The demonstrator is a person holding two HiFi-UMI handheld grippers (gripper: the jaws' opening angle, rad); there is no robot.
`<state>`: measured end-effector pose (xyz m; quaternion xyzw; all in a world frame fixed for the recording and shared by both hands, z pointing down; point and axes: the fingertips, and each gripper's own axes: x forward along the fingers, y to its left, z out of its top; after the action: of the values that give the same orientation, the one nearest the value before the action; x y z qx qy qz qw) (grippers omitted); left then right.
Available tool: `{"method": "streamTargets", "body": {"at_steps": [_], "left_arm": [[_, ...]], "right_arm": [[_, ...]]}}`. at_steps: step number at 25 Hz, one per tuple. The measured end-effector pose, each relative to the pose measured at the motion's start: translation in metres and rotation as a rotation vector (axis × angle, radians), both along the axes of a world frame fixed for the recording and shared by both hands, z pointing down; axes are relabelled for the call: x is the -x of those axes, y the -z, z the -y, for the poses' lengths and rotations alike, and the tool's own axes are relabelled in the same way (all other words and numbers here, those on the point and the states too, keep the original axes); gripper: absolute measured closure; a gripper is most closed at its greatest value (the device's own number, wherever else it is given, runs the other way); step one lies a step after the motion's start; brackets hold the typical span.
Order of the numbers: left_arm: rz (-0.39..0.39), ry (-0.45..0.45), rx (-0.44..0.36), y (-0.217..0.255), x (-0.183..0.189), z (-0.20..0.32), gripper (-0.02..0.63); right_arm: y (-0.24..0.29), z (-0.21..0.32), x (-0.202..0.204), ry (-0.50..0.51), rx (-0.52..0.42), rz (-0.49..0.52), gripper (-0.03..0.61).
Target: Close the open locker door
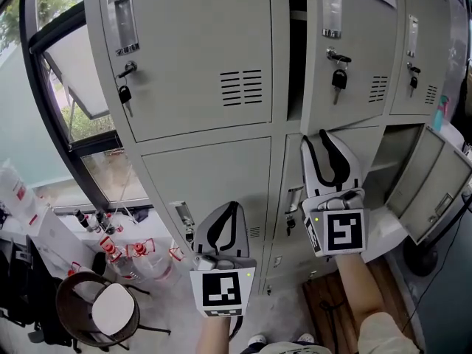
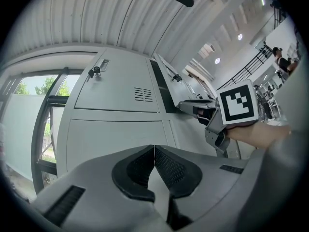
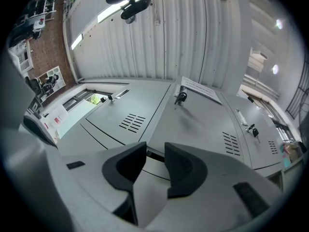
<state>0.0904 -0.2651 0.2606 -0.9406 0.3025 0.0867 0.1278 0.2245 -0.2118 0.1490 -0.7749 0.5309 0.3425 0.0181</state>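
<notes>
The pale grey plastic left gripper (image 1: 235, 206) and right gripper (image 1: 317, 137) carry black ribbed pads (image 2: 169, 167). Behind each sits a white cube (image 1: 344, 232) with a black square marker, a small green light (image 1: 316, 217) at the cube's corner. Beige trousers (image 1: 383, 334) show below the cube.

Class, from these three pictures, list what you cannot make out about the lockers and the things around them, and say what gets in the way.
1. Inside of the open locker, head view: dim, only a shelf edge shows.
2. Outer edge of its door, head view: cut off by the picture's right edge.
3. Print on the paper sheet, right gripper view: too small.
4. Labels on the bottles, head view: too small.
</notes>
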Motion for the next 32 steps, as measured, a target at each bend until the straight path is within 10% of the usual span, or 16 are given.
{"method": "streamTargets", "body": {"at_steps": [32], "left_arm": [[-0.006,0.047,0.0,0.002,0.014,0.02,0.606]], "right_arm": [[0.003,0.044,-0.025,0.016,0.103,0.143,0.545]]}}
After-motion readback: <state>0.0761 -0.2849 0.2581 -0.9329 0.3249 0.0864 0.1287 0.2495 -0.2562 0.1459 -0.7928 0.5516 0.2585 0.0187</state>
